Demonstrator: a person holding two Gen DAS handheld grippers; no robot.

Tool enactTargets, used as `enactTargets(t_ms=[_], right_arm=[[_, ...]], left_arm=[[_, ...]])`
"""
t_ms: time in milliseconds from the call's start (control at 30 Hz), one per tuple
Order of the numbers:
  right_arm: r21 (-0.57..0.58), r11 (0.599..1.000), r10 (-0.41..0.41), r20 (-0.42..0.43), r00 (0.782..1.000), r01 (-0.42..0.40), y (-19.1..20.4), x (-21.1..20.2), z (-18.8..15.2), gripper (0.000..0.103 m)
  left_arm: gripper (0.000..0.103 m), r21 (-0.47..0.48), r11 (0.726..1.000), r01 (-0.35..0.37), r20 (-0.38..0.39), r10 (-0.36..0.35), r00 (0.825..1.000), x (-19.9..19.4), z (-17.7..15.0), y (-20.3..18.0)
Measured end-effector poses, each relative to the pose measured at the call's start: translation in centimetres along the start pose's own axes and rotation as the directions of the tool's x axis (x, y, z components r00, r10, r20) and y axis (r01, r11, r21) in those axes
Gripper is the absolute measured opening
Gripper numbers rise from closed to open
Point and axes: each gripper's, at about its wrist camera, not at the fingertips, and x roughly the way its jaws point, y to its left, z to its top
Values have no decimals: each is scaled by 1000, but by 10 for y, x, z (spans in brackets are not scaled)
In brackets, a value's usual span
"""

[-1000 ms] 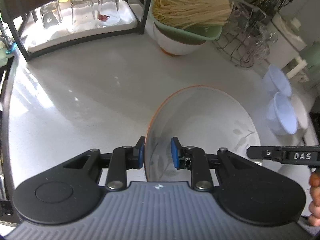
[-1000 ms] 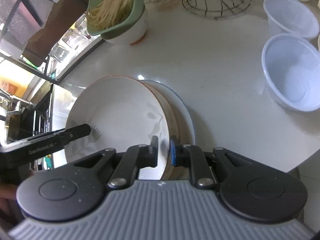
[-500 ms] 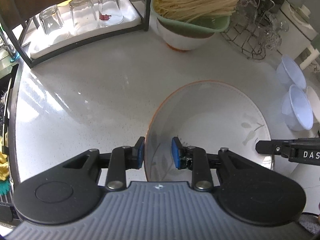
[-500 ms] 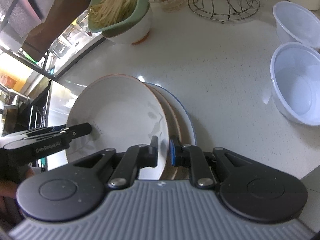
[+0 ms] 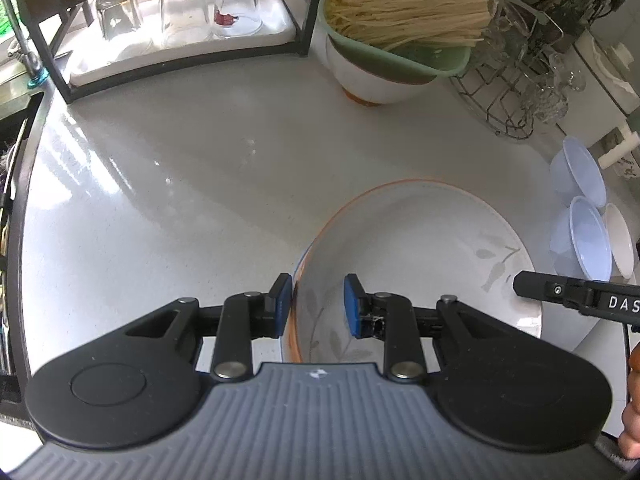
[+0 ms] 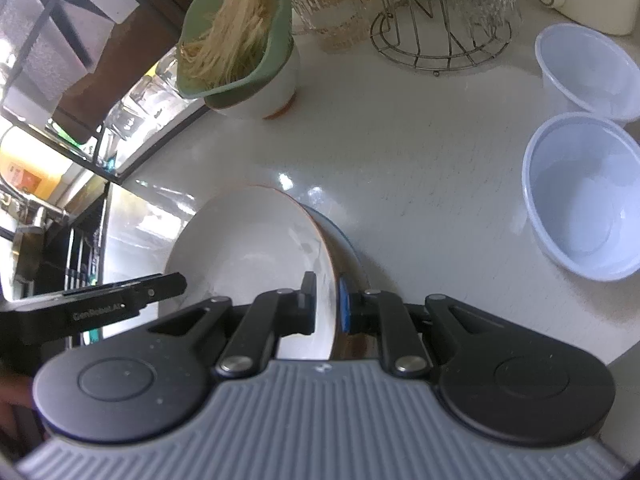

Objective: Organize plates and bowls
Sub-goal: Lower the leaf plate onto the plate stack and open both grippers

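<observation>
- Since a second earlier, my left gripper (image 5: pixel 314 304) had loosened: its pads stood slightly wider, straddling the rim of the orange-rimmed plate (image 5: pixel 424 256) at lower centre of the left view, seemingly without pinching.
- My right gripper (image 6: pixel 326 304) clamped the opposite rim, and the plate had tilted up off the blue-rimmed plate (image 6: pixel 352 248) beneath it. I judged the lift was passing to the right side.
- Upper left of the left view: a rack of upturned glasses (image 5: pixel 180 8).
- Upper centre: a green bowl of noodles (image 5: pixel 396 28), well apart.
- Right edge of the right view: two plastic bowls (image 6: pixel 580 196), near the plates; they limited any rightward swing.
</observation>
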Motion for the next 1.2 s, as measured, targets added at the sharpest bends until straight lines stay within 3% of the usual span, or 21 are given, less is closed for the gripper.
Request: enactTargets(t_ms=[167, 533, 833, 1200], right_arm=[[-5, 1000, 26, -8, 1000, -26, -5, 0, 3, 14], [-127, 989, 92, 91, 992, -81, -2, -36, 16, 14], [-228, 970, 135, 212, 968, -86, -6, -92, 21, 14], [-299, 953, 146, 315, 938, -48, -24, -146, 1, 14]], left_arm=[[31, -49, 999, -8, 30, 9, 1000, -10, -5, 1], [31, -136, 991, -15, 145, 35, 989, -53, -15, -20], [31, -112, 993, 28, 244, 0, 970, -98, -14, -63], [31, -45, 997, 65, 309, -48, 950, -128, -36, -120]])
